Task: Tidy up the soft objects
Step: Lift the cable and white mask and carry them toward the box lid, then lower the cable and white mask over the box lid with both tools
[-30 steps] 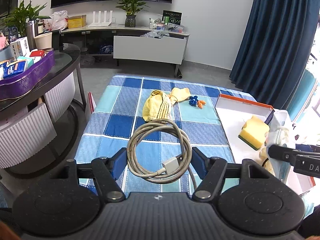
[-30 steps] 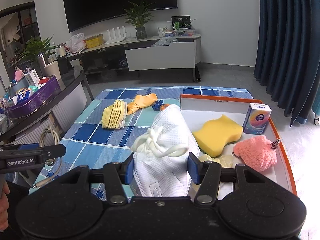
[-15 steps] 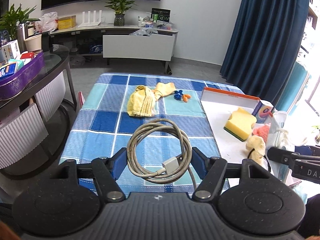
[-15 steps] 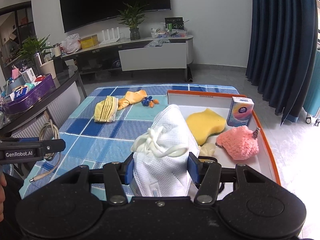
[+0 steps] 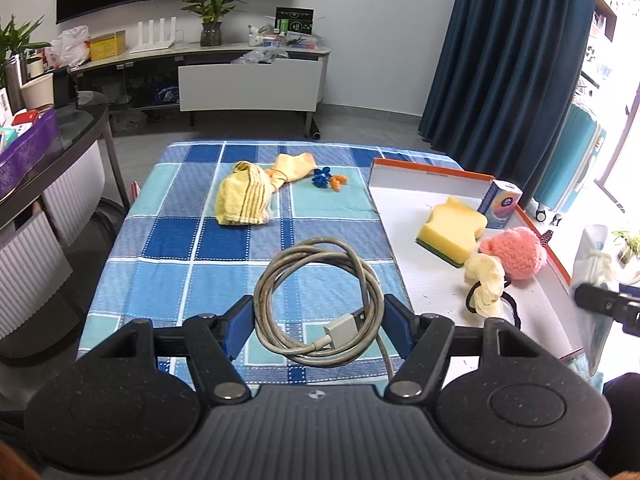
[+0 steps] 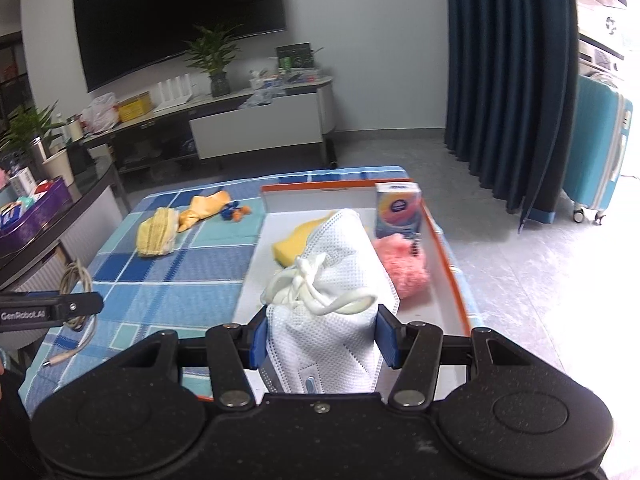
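Note:
My left gripper (image 5: 318, 320) is shut on a coiled grey cable (image 5: 340, 326), held above the near edge of the blue checked tablecloth (image 5: 168, 276). My right gripper (image 6: 322, 338) is shut on a white face mask (image 6: 336, 264) with bunched ear loops, held over the near end of the orange-rimmed white tray (image 6: 444, 248). In the tray (image 5: 432, 176) lie a yellow sponge (image 5: 450, 230), a pink fluffy ball (image 5: 514, 252), a cream scrunchie (image 5: 486, 276) and a tissue pack (image 5: 502, 204). On the cloth lie a yellow striped towel (image 5: 240, 200), an orange-yellow cloth (image 5: 292, 168) and small blue and orange pieces (image 5: 326, 178).
A dark curved side table (image 5: 60, 136) with a purple basket stands to the left. Beyond the table are a TV cabinet (image 5: 248, 84) and dark blue curtains (image 5: 504, 60). A teal suitcase (image 6: 596, 140) stands on the floor at the right.
Both grippers have moved to the right with their loads. The mask now hangs over the tray rather than at its left edge. The grips are unchanged.

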A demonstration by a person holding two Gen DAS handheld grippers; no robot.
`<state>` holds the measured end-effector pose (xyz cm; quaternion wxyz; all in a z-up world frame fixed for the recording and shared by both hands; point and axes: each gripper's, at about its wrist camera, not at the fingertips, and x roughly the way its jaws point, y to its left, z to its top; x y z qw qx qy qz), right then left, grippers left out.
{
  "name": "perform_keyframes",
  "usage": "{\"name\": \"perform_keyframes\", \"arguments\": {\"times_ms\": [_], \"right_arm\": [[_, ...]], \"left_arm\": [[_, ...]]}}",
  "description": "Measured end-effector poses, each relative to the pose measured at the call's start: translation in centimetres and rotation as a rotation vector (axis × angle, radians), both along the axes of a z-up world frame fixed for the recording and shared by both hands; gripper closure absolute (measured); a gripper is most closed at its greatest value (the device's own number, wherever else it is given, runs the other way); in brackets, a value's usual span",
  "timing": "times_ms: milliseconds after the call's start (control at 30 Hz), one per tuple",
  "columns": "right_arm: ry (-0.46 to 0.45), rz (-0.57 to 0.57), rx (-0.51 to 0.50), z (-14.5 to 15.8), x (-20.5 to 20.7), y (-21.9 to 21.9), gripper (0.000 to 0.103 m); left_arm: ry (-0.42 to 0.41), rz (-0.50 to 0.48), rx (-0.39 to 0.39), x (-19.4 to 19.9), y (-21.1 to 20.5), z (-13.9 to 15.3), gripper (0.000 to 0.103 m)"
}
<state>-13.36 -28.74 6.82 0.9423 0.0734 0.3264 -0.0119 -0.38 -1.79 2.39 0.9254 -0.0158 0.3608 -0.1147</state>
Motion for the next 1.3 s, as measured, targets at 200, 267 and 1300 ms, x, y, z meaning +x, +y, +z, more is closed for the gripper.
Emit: {"name": "perform_keyframes", "arguments": {"times_ms": [200, 267, 1300], "right_arm": [[-0.002, -0.074, 0.004, 0.0, -0.3, -2.8, 0.039], [-0.005, -0.097, 0.005, 0.2, -0.3, -3.7, 0.039], [-0.011, -0.048, 0.009, 0.3, 1.2, -3.0, 0.039]], "left_arm": [[0.001, -0.02, -0.001, 0.5, -1.0, 0.0, 0.034], [0.001, -0.032, -0.003, 0.6, -1.4, 0.0, 0.034], [-0.036, -0.189, -0.009, 1.3, -7.9, 0.7, 0.034]]}}
